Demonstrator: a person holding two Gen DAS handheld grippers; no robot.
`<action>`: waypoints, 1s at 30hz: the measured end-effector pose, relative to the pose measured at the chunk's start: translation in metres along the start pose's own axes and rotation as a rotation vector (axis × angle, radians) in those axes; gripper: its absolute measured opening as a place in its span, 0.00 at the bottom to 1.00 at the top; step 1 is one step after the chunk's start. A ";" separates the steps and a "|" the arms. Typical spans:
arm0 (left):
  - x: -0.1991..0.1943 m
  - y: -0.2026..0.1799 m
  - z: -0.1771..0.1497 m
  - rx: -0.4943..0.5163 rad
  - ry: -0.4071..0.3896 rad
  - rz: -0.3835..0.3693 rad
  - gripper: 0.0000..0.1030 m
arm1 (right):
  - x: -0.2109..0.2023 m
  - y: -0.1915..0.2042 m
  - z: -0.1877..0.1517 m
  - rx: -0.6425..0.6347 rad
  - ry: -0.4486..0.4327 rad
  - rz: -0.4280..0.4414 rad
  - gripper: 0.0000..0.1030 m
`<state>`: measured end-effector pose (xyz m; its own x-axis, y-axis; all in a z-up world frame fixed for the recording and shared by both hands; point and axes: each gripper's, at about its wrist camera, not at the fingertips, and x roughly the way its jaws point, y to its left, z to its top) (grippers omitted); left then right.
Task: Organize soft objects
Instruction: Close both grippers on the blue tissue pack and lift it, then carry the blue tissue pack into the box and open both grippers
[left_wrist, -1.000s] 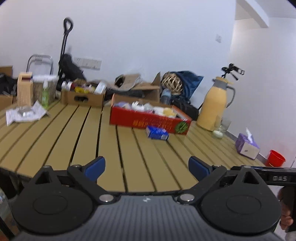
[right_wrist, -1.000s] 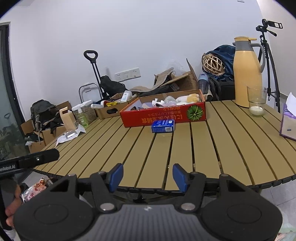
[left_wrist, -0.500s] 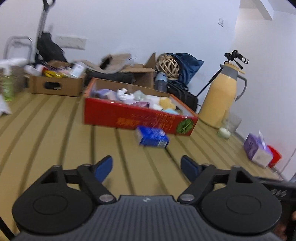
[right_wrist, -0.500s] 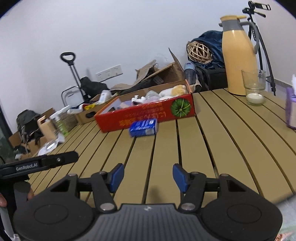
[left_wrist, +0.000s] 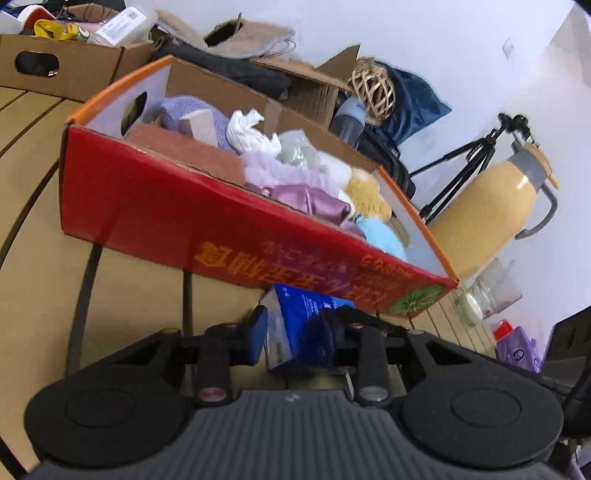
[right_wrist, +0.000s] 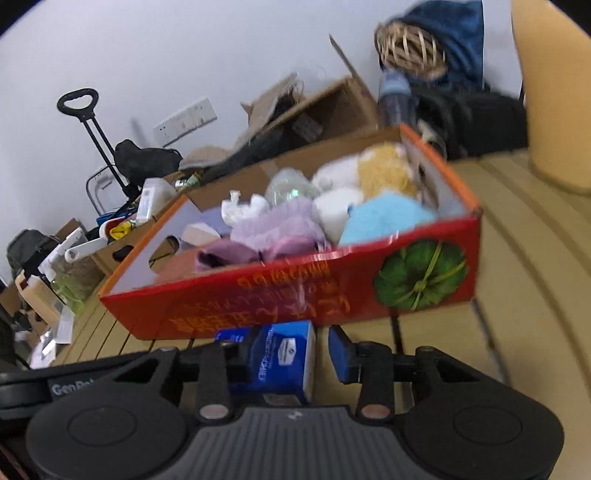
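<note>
Both hand-held grippers now closing around blue tissue pack (left_wrist: 306, 325), beside red box (left_wrist: 192, 221)

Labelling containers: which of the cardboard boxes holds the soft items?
The red cardboard box with the green pumpkin print, directly behind the blue tissue pack. The plain brown cardboard box beyond it holds bottles and packets.

The red box (left_wrist: 155, 206) is glossy printed cardboard outside, plain brown card inside. In it lie fluffy plush toys (right_wrist: 384, 218), a shiny satin cloth (left_wrist: 310, 199) and crumpled white plastic (left_wrist: 247, 129). The blue pack (left_wrist: 306, 325) has a slick plastic wrap. The table (left_wrist: 140, 291) is matt, smooth slats. The jug (left_wrist: 491, 206) looks like matt plastic; the ball (left_wrist: 373, 88) is woven rattan.
</note>
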<state>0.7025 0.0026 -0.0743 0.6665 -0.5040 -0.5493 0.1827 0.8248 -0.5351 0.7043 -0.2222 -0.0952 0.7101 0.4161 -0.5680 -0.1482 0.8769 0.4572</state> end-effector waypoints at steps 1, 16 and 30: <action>0.000 0.002 0.000 -0.004 0.001 -0.006 0.29 | 0.000 -0.001 -0.001 0.003 -0.007 0.012 0.35; -0.044 -0.020 -0.019 0.050 -0.034 -0.028 0.24 | -0.038 0.006 -0.016 -0.048 -0.051 0.041 0.16; -0.225 -0.095 -0.144 0.108 -0.184 -0.084 0.24 | -0.252 0.061 -0.130 -0.101 -0.181 0.095 0.16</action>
<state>0.4312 0.0007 0.0080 0.7646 -0.5250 -0.3740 0.3126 0.8094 -0.4971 0.4272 -0.2421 -0.0134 0.8001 0.4561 -0.3897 -0.2819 0.8592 0.4269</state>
